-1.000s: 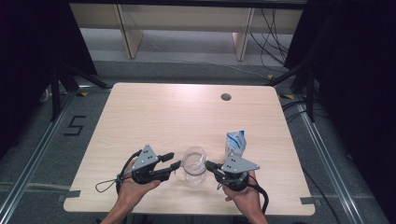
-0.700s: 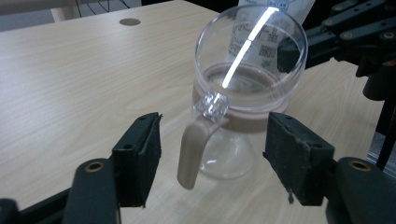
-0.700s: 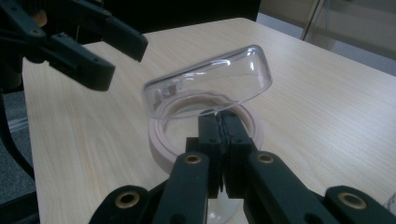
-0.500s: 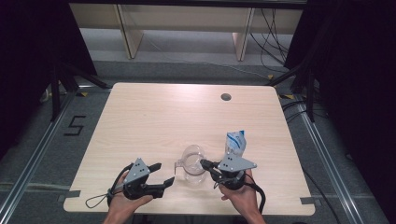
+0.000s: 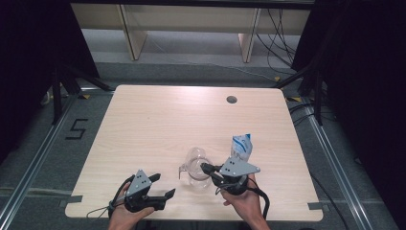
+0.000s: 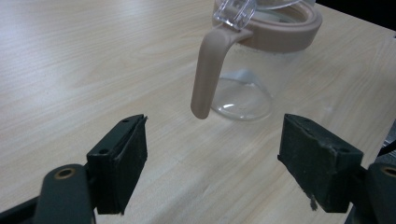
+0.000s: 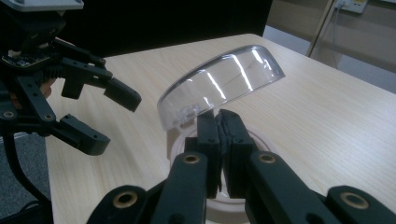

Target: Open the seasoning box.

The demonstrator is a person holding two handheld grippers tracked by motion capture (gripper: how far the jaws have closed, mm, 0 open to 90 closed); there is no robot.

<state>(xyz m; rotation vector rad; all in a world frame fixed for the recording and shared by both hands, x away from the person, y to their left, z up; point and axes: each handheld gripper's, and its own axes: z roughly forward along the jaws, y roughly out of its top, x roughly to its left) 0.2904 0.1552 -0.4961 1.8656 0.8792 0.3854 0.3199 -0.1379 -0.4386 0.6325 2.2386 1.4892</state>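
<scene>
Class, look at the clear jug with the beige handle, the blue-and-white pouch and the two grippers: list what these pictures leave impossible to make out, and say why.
- Jug: left gripper view, its top is cut off by the upper edge.
- Jug rim: right gripper view, the shut right gripper hides what its pads pinch.
- Raised clear lid: right gripper view, its hinge sits behind the jaws.
- Pouch: high view, print too small to read.
- Left gripper, open: high view, cable end cut off by the bottom edge.

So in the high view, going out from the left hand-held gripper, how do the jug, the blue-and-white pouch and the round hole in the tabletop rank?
1. Jug, just to its right.
2. Pouch, beyond the jug.
3. Hole, near the far edge.
</scene>
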